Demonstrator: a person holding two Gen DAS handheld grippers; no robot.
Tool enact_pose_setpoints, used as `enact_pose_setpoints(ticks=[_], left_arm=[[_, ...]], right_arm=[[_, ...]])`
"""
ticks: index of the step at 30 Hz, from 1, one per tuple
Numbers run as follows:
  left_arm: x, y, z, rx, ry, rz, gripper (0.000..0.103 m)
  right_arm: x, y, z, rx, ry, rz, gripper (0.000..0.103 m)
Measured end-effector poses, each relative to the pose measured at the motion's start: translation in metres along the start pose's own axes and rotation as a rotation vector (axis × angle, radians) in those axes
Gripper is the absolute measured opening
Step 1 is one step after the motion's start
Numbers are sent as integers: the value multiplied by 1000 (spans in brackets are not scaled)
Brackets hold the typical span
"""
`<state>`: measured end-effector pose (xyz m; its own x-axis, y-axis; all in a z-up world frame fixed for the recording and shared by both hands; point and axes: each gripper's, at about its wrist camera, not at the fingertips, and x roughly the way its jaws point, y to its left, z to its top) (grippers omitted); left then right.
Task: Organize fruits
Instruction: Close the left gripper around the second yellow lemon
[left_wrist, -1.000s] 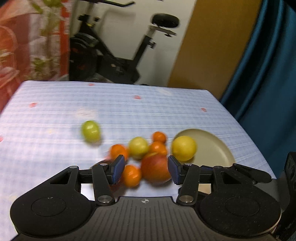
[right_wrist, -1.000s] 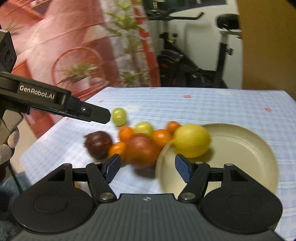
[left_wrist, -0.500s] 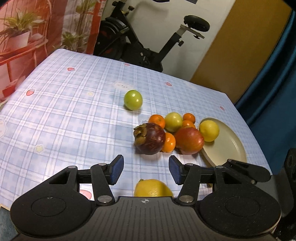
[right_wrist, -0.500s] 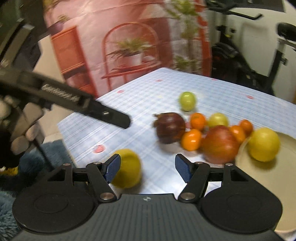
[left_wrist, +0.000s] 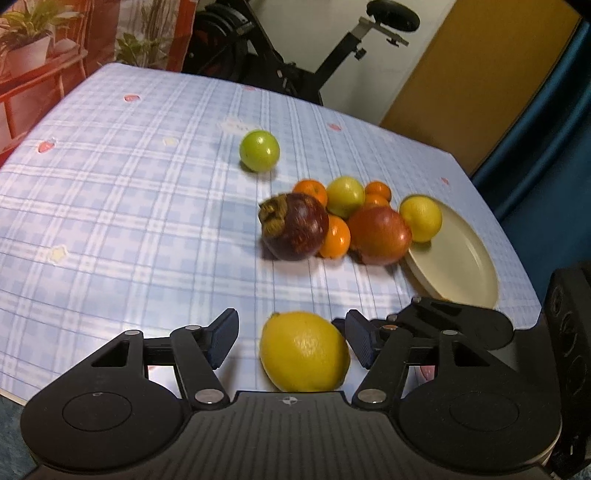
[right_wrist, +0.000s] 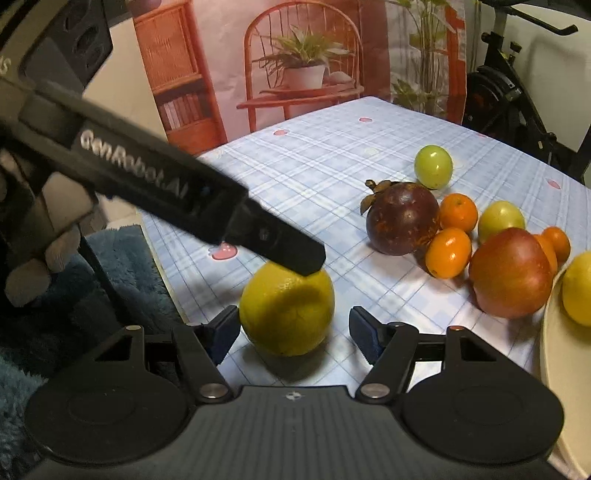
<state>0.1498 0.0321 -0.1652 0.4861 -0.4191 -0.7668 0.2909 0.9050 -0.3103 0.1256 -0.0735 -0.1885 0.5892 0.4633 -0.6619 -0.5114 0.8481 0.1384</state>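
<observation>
Now both grippers frame one lemon (left_wrist: 303, 352), jaws spread.
Bright yellow, dimpled and oval, it sits on the checked tablecloth (left_wrist: 129, 206) near the mangosteen (left_wrist: 295, 226), between left gripper (left_wrist: 291, 339) and right gripper (right_wrist: 293, 330).

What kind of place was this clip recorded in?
Probably a room in a home: a table with a blue checked tablecloth, an exercise bike behind it, and a backdrop picturing a potted plant.
</observation>
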Motion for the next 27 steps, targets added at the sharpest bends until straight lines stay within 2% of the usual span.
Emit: enact_pose_setpoints(ticks=[8,13,19,27], left_arm=[[11,-7,-6,29,36,-4,67],[15,-9,-7,32,32,-16,64],[18,-20,-11,101,24,-8,63],[17,-18,-11,93,-16,-26,61]], right_arm=[[-6,-9,-5,54,-11,18,63],[-12,-9,-7,63,-33,9,63],[-13,-11,-9,82,-31,-13,63],[-17,-13,-12,103,-68,-23,59]])
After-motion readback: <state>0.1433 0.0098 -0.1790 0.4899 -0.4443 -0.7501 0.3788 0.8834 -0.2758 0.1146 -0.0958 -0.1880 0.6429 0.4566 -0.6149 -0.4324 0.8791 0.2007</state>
